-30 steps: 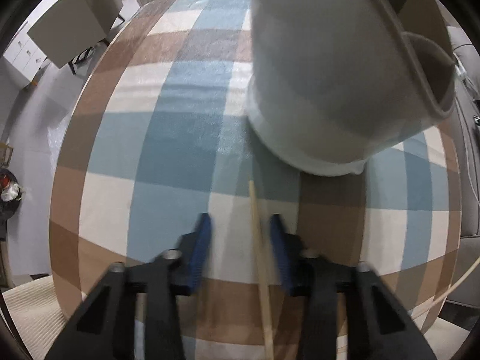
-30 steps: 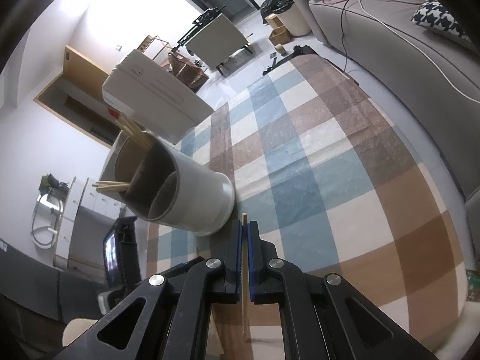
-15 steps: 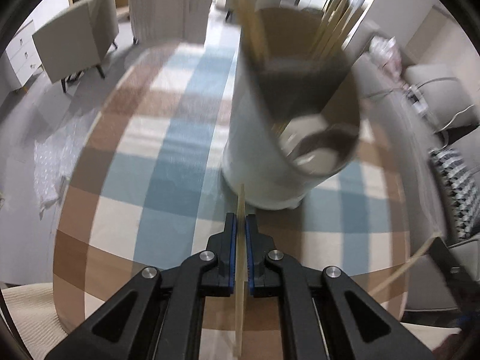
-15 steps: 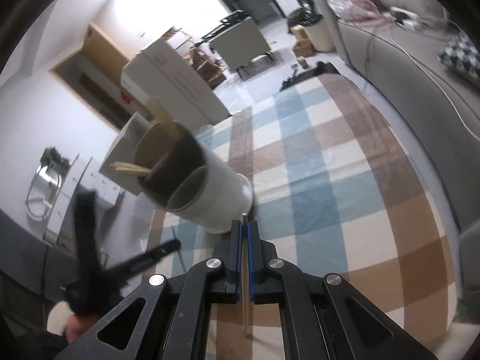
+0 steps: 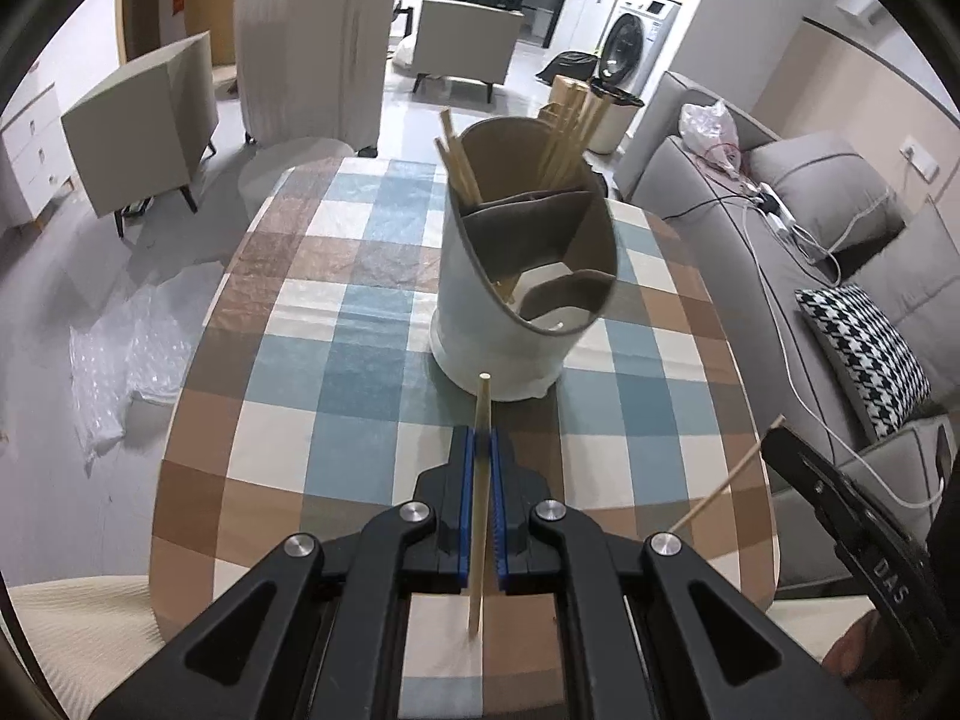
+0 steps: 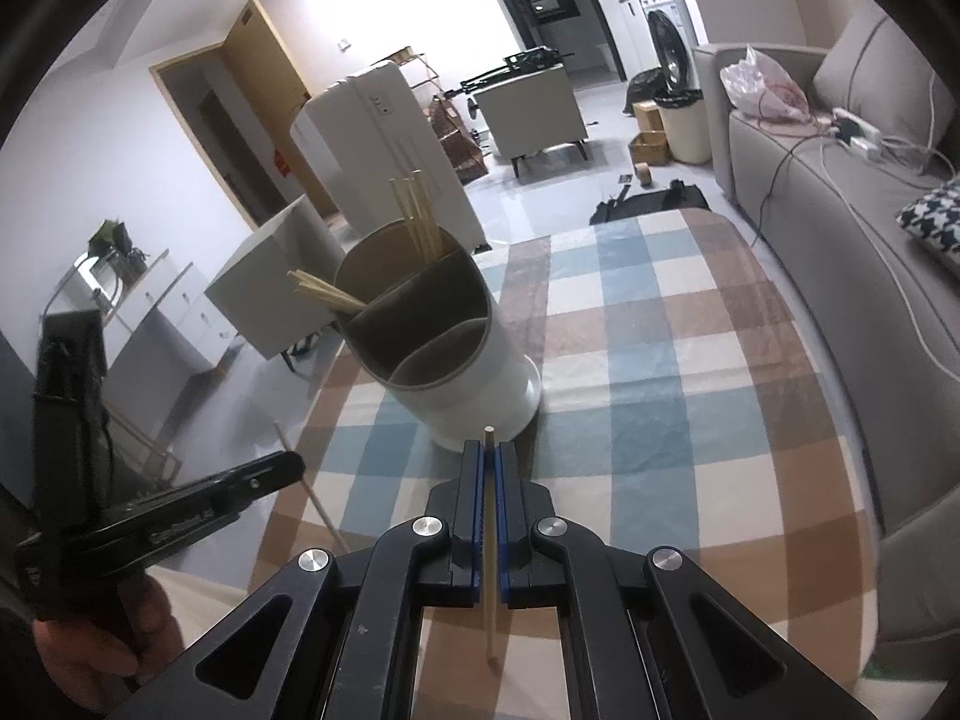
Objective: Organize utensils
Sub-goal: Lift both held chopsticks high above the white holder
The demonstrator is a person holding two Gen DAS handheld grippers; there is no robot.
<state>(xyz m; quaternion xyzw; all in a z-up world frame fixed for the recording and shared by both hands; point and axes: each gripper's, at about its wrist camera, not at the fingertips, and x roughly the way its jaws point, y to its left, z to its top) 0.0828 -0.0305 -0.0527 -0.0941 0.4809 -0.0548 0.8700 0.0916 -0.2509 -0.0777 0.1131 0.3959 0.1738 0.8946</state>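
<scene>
Chopsticks (image 5: 479, 516), slim round wood, beside cylindrical holder (image 5: 522, 294).

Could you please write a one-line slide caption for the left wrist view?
Left gripper shut on a wooden chopstick above the checked tablecloth, facing the white divided utensil holder.

A rounded table (image 5: 198, 420) draped in a blue, brown and cream checked cloth (image 5: 336, 324) is carrying a single white utensil holder (image 5: 480, 300), which is standing upright near the middle. Wooden chopsticks (image 5: 459, 165) are leaning in its rear compartment, behind two curved dividers.
</scene>
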